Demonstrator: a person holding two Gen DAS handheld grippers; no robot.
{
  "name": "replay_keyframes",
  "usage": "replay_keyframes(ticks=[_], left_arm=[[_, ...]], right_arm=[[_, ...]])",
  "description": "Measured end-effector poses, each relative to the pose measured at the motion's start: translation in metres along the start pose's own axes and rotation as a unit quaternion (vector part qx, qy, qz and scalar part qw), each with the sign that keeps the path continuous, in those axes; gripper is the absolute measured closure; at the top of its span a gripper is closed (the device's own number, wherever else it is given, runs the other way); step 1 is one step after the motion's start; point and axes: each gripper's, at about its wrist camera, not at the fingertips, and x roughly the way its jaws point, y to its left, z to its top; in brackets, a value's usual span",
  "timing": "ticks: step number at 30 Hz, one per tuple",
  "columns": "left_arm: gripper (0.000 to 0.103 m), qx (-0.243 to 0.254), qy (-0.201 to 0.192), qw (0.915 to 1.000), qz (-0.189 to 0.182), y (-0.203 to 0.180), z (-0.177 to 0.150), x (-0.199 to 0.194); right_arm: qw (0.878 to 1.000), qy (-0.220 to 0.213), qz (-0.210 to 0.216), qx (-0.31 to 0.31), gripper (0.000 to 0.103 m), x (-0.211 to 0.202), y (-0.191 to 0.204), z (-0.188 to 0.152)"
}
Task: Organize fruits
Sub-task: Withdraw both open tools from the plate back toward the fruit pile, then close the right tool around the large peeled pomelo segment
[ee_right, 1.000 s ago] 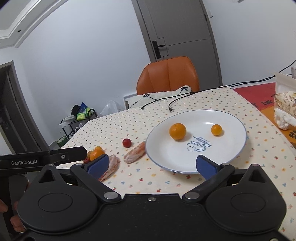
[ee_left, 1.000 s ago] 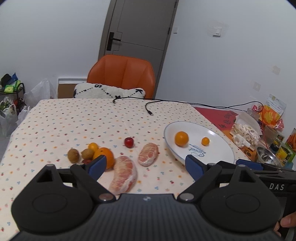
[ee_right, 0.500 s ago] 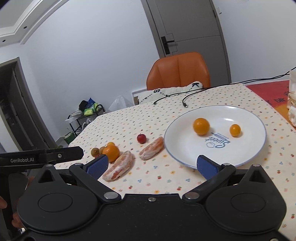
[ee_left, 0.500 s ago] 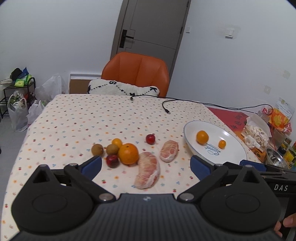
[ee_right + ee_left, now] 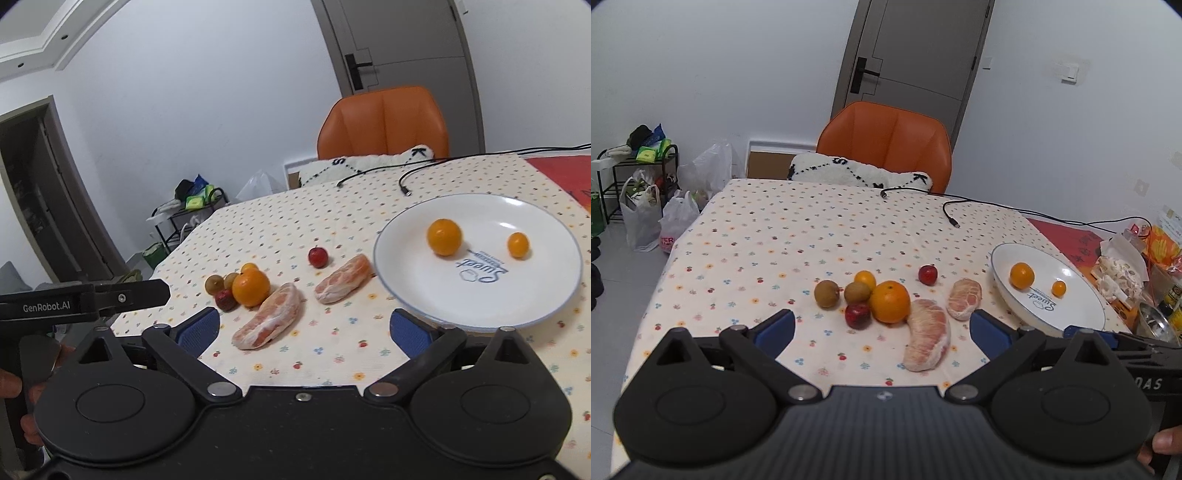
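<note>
Hovering grippers: left gripper (image 5: 882,326) and right gripper (image 5: 304,330) above the near tabletop (image 5: 775,236), fingers spread wide, holding nothing.
Near fruit: two peeled pomelo segments (image 5: 928,339), apart.
Left cluster: large orange (image 5: 889,301), red fruit, two kiwis, touching.
Right, farther: plate (image 5: 535,295) carrying two oranges (image 5: 444,236).

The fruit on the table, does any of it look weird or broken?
Two pomelo pieces, one large and one small, lie peeled and bare on the tablecloth. Everything else looks whole; nothing is spilled.
</note>
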Motion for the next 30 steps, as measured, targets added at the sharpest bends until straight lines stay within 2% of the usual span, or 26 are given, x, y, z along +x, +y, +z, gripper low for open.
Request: replay_keyframes(ticks=[6,9,17,30], left_arm=[[0.005,0.006,-0.008,0.9999,0.000,0.009,0.002,0.002],[0.011,0.003,-0.009,1.0000,-0.003,0.014,0.002,0.006],[0.037,-0.010,0.000,0.9999,-0.012,0.030,0.001,0.020],[0.041,-0.031,0.008,0.9994,-0.013,0.052,-0.002,0.037]], right_arm=[[1.000,0.022,0.005,-0.002,0.018,0.019,0.009,0.002],[1.000,0.029,0.007,-0.005,0.020,0.027,0.014,0.003],[0.999,0.048,0.009,-0.013,0.024,0.051,0.027,0.004],[0.997,0.069,-0.038,-0.018,0.032,0.090,0.046,0.003]])
